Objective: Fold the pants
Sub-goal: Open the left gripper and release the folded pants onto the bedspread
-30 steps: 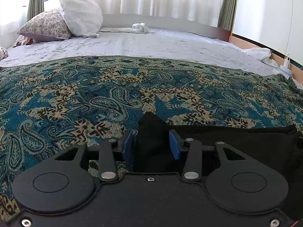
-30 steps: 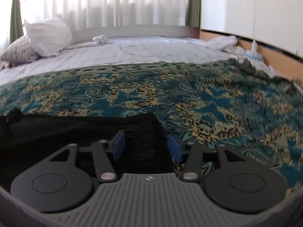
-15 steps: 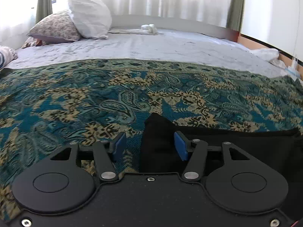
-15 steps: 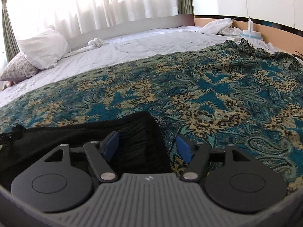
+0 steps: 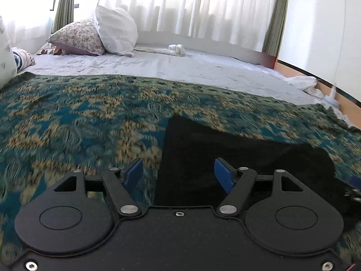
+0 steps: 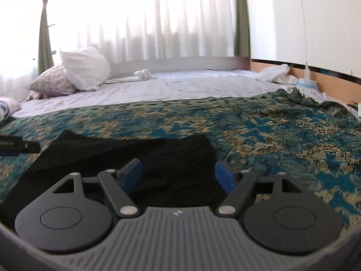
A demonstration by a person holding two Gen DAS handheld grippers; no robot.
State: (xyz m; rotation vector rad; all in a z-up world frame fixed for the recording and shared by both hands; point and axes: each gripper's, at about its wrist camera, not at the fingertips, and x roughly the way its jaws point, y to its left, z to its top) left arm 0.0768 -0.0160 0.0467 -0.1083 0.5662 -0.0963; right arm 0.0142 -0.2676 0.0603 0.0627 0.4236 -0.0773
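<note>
Since the black pants (image 5: 225, 158) look soft and limp, we'd pinch their far corners; our left gripper (image 5: 178, 174) and right gripper (image 6: 178, 174) have just been opening and stand wide, holding nothing.

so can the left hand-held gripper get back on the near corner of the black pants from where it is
Probably yes. The left hand-held gripper, whose jaws have just been opening, stands open with the black pants lying flat on the patterned bedspread right ahead, and nothing lies between them.
</note>
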